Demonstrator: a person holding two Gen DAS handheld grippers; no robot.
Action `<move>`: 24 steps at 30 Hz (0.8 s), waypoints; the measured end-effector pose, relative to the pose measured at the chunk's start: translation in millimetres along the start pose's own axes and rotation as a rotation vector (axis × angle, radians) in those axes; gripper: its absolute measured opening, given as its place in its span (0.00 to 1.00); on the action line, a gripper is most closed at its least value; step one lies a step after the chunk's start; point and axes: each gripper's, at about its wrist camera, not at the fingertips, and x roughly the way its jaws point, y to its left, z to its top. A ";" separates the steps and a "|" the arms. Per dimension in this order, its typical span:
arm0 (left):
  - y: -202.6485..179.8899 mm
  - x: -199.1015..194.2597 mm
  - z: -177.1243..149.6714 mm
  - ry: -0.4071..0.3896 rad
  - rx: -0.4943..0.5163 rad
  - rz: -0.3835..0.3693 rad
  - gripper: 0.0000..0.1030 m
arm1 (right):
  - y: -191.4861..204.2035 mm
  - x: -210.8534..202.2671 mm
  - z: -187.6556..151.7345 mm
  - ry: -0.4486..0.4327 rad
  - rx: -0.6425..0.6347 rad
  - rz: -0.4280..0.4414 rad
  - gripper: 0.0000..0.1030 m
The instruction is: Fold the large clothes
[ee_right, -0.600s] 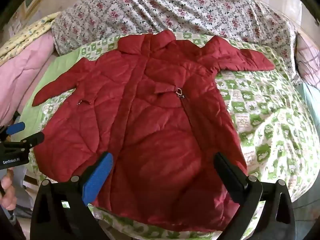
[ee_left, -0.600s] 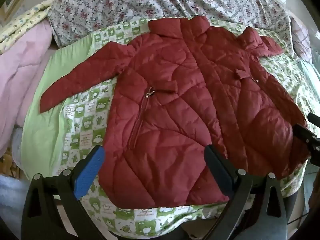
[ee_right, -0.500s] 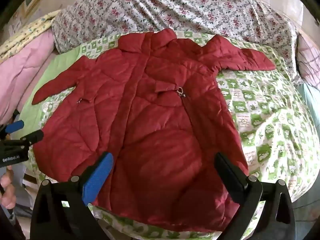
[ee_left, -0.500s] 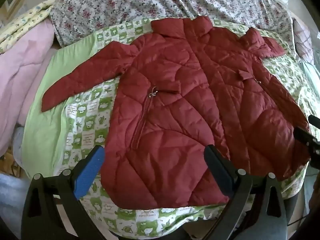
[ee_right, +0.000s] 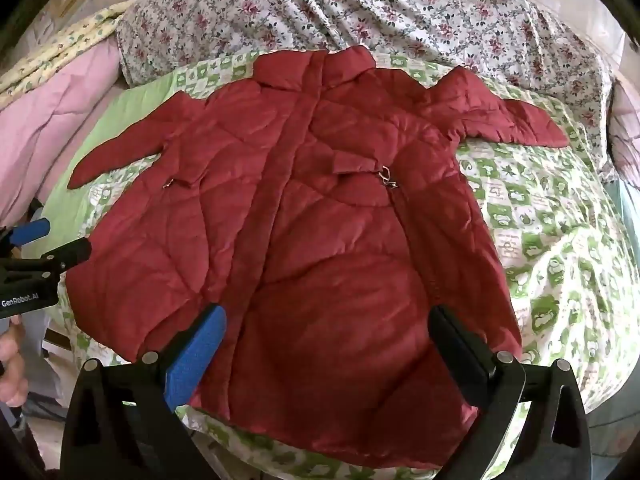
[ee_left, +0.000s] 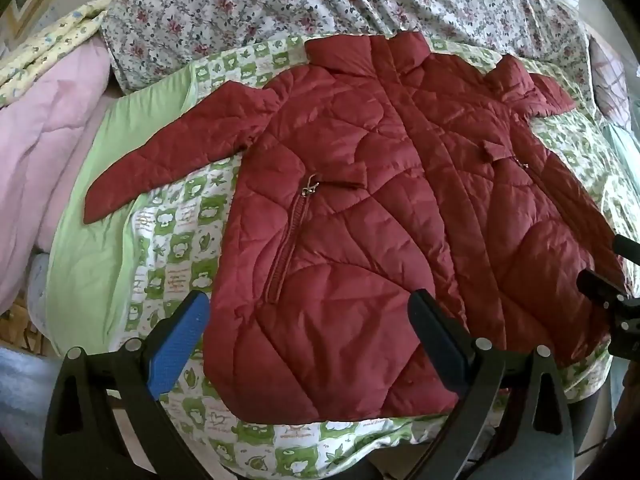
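A dark red quilted jacket [ee_left: 380, 208] lies flat, front up, on a green-and-white patterned blanket [ee_left: 176, 240], with both sleeves spread outward. It also shows in the right wrist view [ee_right: 320, 220]. My left gripper [ee_left: 308, 320] is open and empty, hovering over the jacket's lower left hem. My right gripper [ee_right: 326, 328] is open and empty over the lower right hem. Each gripper shows at the edge of the other's view: the right one [ee_left: 612, 276], the left one [ee_right: 36, 248].
A floral sheet [ee_right: 360, 8] covers the far side of the bed. A pink quilt [ee_left: 44, 128] is bunched at the left. The blanket [ee_right: 560, 240] hangs over the bed's near edge. A hand [ee_right: 12, 360] holds the left gripper.
Both views have shifted very slightly; the jacket sits a little further right in the left wrist view. The jacket itself has not moved and both grippers stay open.
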 end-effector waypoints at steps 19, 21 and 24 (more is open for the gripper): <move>2.1 13.8 -1.3 0.015 -0.013 -0.027 0.97 | -4.0 6.2 0.8 0.010 0.006 0.000 0.99; 2.0 14.1 -1.1 0.015 -0.013 -0.028 0.97 | -3.8 6.4 1.1 0.013 0.008 0.001 0.99; 2.4 14.6 -1.1 0.015 -0.015 -0.025 0.97 | -4.0 6.9 1.1 0.013 0.008 0.003 0.99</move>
